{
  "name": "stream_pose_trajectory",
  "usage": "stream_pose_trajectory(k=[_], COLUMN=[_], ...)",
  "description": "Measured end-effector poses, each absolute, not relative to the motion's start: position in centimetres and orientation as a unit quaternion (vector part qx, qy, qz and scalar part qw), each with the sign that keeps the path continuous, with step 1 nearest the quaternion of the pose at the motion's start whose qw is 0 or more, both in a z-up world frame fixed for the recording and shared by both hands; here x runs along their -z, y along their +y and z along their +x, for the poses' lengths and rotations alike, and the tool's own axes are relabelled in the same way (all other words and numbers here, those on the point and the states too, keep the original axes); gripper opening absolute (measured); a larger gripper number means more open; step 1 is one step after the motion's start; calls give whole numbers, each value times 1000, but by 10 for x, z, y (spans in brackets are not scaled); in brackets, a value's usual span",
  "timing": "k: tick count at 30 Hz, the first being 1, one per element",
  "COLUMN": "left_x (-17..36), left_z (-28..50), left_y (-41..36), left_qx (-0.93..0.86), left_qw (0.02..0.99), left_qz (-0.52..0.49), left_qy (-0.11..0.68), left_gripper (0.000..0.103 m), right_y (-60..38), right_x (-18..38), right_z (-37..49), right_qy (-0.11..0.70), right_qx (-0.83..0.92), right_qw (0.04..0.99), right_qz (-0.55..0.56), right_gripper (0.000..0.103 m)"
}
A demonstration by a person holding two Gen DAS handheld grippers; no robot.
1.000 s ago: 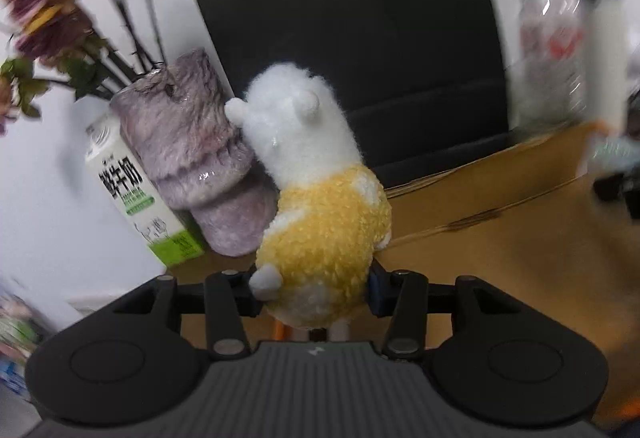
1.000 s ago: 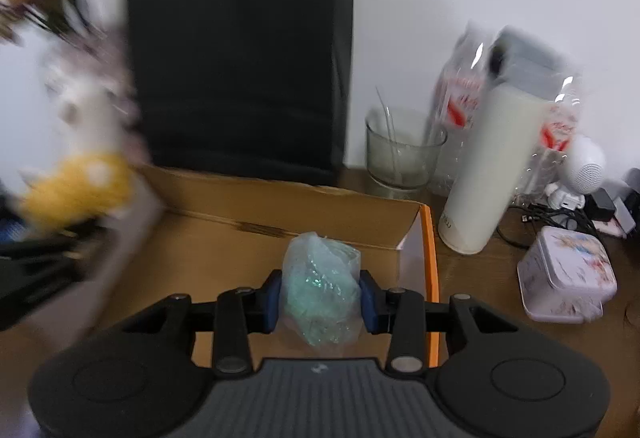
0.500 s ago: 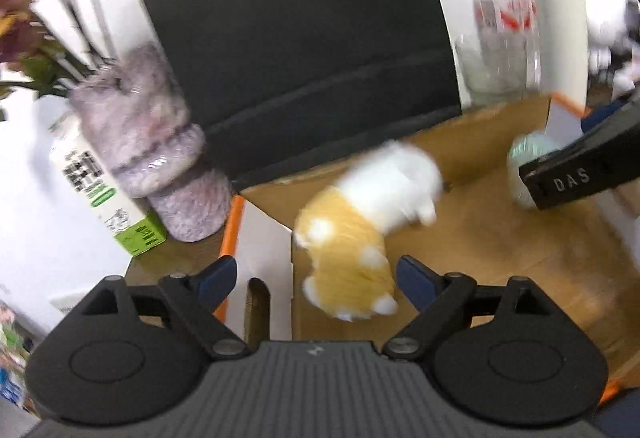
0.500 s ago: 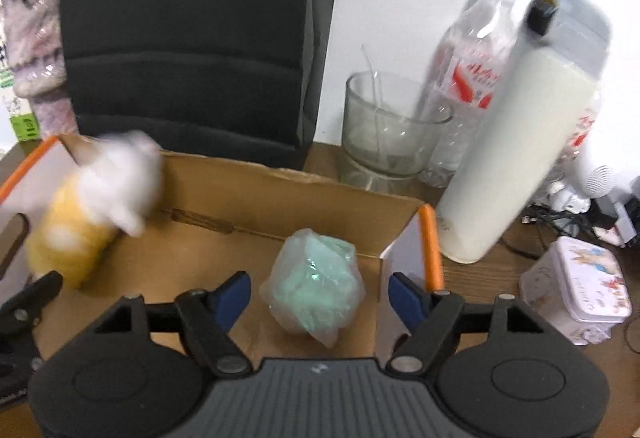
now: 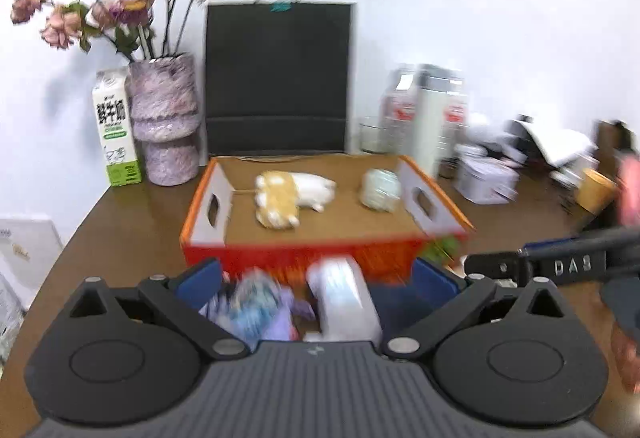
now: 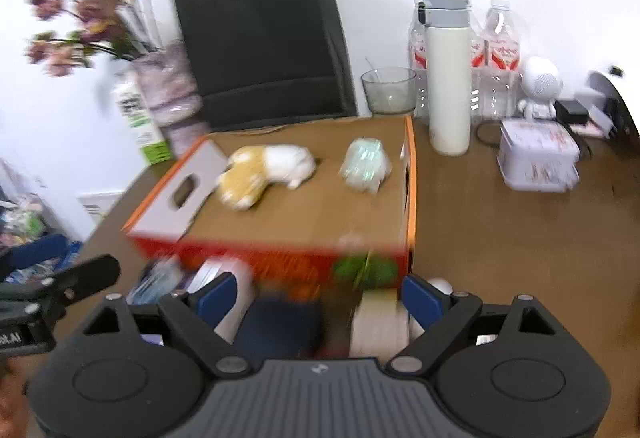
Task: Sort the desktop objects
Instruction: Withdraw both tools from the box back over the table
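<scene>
The left gripper [image 5: 316,280] has its fingers [image 5: 198,282] spread wide, having just been opening, and they pinch nothing; beneath the gap lie a blurred blue-purple packet [image 5: 256,308] and a white object [image 5: 344,302] on the bench [image 5: 120,238], too smeared to identify. The right gripper [image 6: 316,294] likewise has its fingers [image 6: 416,296] spread, having just been opening, with nothing pinched; under them sit a pale roll-like object [image 6: 380,322], something green [image 6: 364,270] and a dark blue item [image 6: 280,326], all blurred. Just beyond both grippers an open cardboard box [image 5: 208,206] with orange rims and hand-holes in its end walls stands on the bench. Inside it a white-and-yellow plush [image 5: 292,196] lies on its side towards the left end, and a pale green wrapped bundle [image 5: 380,188] rests near the right end, the two apart. Behind the box a black paper bag [image 5: 276,78] stands at the bench's back edge against the wall. At the back left corner are a purple vase [image 5: 166,118] of dried flowers and a milk carton [image 5: 116,130] beside it. To the box's right stand a glass [image 6: 388,90], a white flask [image 6: 448,78], water bottles [image 6: 500,54], a white figurine [image 6: 540,86] and a tin [image 6: 536,158].
</scene>
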State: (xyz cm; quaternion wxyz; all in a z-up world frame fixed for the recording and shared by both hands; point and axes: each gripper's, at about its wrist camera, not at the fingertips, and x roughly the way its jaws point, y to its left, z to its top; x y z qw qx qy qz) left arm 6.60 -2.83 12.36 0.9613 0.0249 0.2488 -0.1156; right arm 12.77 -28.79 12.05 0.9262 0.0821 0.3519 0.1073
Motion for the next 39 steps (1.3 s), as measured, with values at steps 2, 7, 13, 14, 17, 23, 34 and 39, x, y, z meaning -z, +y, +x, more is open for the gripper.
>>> stream_pose_trajectory(k=[2,7,13,14,17,23,34,39], left_x=[-109,-60,-33,-31,-30,-31,-23,-27], left_z=[30,-37,-96,-103,-116,-112,-93,-73], left_y=[-23,-7,15,21,30,31,33,35], left_qx=[116,86,59,54,38,40,43,51], left_qw=[964,965,973,976,983,983,975,969], left_qz=[30,19,19,16,2,3,5,-5], left_qy=[238,247,221,210,182,180,216,242], left_gripper=[103,103,103,103,103,103,103,103], right_y=[-284,-262,-231,-229,-224,-220,-223,-226], right_x=[-112,-75,-42,-38,-32,-37,-34,-38], right_z=[84,1,-57,-64,-76,-78,-60,-45], right_qy=[332,309,294,290,277,254,272,276], right_qx=[-106,-79,-82,-80,-79,-84,-74,-65], right_qw=[934,946,952,953,957,962,958,957], right_qz=[78,55,22,20,26,44,51,52], right_gripper=[93,96,96,96,96,96,96,96])
